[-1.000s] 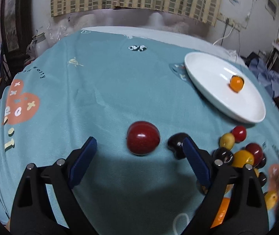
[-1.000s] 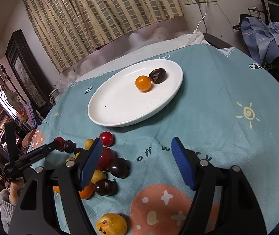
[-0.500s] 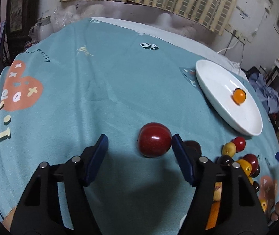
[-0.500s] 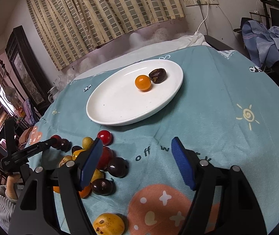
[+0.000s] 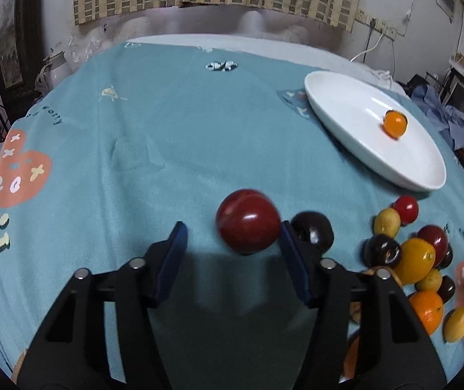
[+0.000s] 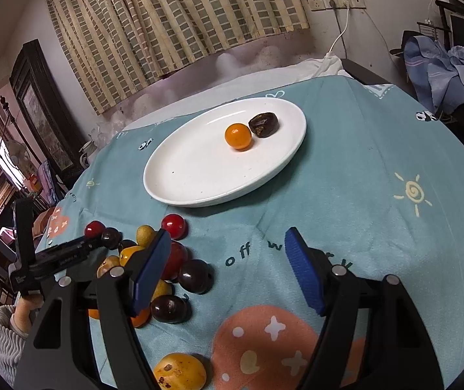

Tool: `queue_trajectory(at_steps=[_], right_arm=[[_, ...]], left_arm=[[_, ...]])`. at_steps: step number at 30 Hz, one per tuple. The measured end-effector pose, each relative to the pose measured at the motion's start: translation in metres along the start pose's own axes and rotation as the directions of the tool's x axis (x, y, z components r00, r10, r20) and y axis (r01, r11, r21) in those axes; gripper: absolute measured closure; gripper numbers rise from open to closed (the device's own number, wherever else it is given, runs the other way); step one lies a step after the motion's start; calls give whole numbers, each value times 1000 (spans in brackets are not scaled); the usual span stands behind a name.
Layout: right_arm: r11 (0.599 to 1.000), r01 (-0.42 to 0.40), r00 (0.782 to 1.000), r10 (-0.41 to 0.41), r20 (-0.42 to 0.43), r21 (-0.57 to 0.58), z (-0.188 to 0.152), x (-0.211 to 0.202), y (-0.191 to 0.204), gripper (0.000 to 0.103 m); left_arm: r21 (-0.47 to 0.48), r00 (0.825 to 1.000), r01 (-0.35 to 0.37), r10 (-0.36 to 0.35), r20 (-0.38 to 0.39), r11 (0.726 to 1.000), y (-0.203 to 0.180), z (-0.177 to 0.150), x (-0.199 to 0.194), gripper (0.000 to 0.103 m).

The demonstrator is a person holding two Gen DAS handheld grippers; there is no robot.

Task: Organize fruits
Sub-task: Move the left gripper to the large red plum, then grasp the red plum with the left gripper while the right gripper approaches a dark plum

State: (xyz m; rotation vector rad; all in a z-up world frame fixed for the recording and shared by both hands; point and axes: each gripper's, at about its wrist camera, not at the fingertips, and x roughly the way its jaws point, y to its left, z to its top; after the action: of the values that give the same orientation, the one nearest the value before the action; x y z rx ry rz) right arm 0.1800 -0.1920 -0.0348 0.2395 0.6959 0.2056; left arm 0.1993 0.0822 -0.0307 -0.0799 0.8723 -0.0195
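A large dark red plum (image 5: 248, 220) lies on the teal cloth just ahead of my left gripper (image 5: 232, 243), which is open around it; its right pad touches or nearly touches the plum, the left pad stands apart. A dark plum (image 5: 313, 232) sits just right of that pad. A white oval plate (image 6: 225, 159) holds an orange fruit (image 6: 238, 136) and a dark fruit (image 6: 263, 124); it also shows in the left wrist view (image 5: 371, 136). My right gripper (image 6: 228, 266) is open and empty beside a pile of small fruits (image 6: 179, 266).
The pile of red, yellow, orange and dark fruits (image 5: 417, 253) lies on the cloth right of the left gripper. A yellow spotted fruit (image 6: 179, 372) lies near the front edge. Clothes (image 6: 443, 61) and furniture stand around the table.
My left gripper has moved forward and narrowed, so the red plum now sits between its pads. The right gripper has barely moved.
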Motion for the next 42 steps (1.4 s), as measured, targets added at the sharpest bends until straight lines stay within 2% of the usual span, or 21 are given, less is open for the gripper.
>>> queue_trajectory(at_steps=[2,5,16,18,22,30,35,40,42], right_arm=[[1000,2,1000,-2,-4,-15,-1,1,2,30],[999,9,1000,-9,-9,-33,-3,2,4,30],[996,-18,998,12,-68,-93,-10,13,14,30],[994,-26,996,16,-92,-111,-13,15,17,33],[988,-69,985,46,-167,-136,-22,22,23,48],[959,-142,968,83,-237,-246,-43,20,43,51],[946,-182,960,112,-255,-269,-47,22,50,64],[941,-214,953,142,-269,-263,-49,22,55,72],[939,-212,954,139,-265,-271,-50,21,56,72]], left_arm=[[26,1000,-10,9,15,1000,-5,4,1,53],[49,999,31,-30,-13,998,-9,4,6,62],[13,998,59,-59,-6,998,-5,14,14,63],[22,999,48,-47,-6,999,-8,13,13,63],[21,999,39,-39,-2,999,-7,11,10,63],[8,999,40,-41,15,999,-6,10,3,63],[18,999,39,-39,1,999,-8,9,6,63],[17,999,40,-40,-4,999,-8,9,8,63],[15,999,38,-38,-4,999,-7,8,8,63]])
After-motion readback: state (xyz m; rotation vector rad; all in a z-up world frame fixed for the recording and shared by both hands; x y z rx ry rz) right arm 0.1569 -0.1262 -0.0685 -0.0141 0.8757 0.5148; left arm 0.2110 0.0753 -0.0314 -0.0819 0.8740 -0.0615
